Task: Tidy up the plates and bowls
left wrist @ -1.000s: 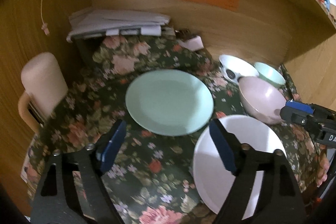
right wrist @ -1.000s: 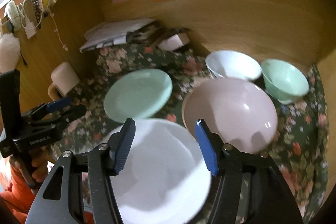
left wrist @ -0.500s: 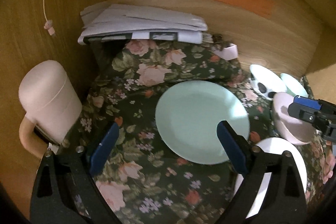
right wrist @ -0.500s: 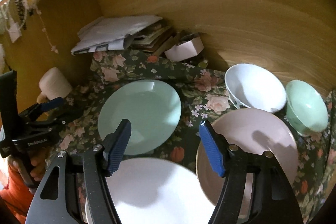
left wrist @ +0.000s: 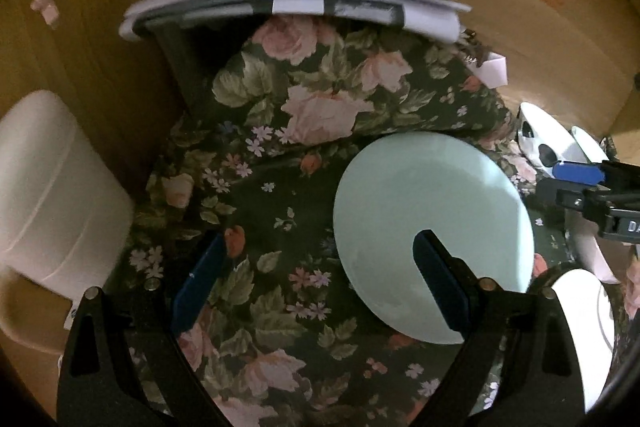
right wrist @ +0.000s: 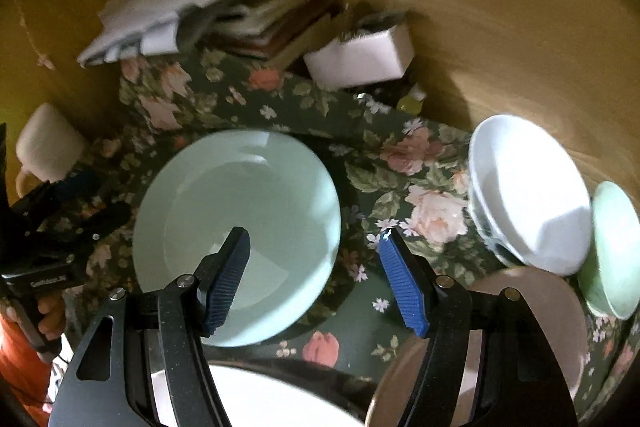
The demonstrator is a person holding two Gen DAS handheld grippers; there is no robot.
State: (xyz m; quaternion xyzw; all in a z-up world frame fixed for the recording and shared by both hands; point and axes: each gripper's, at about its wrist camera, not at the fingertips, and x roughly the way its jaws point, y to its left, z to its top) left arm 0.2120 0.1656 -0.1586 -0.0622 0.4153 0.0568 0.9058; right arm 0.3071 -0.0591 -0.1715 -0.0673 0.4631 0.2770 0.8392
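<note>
Nothing is stacked yet, as far as I can judge — every dish sits alone on the floral cloth [left wrist: 280, 307].

My left claw [left wrist: 316, 291] tilts down over the cloth, jaws wide apart and empty; they have just been opening. The mint plate [left wrist: 432, 227] lies under its right finger, the white plate [left wrist: 580, 331] further right.

My right claw [right wrist: 316, 279] also points steeply down, jaws about half apart, gripping nothing. The mint plate [right wrist: 240, 223] sits under its left finger; the pink bowl [right wrist: 532, 311] is below right, the white bowl [right wrist: 528, 195] and green bowl [right wrist: 612, 247] beyond — all still to gather.
</note>
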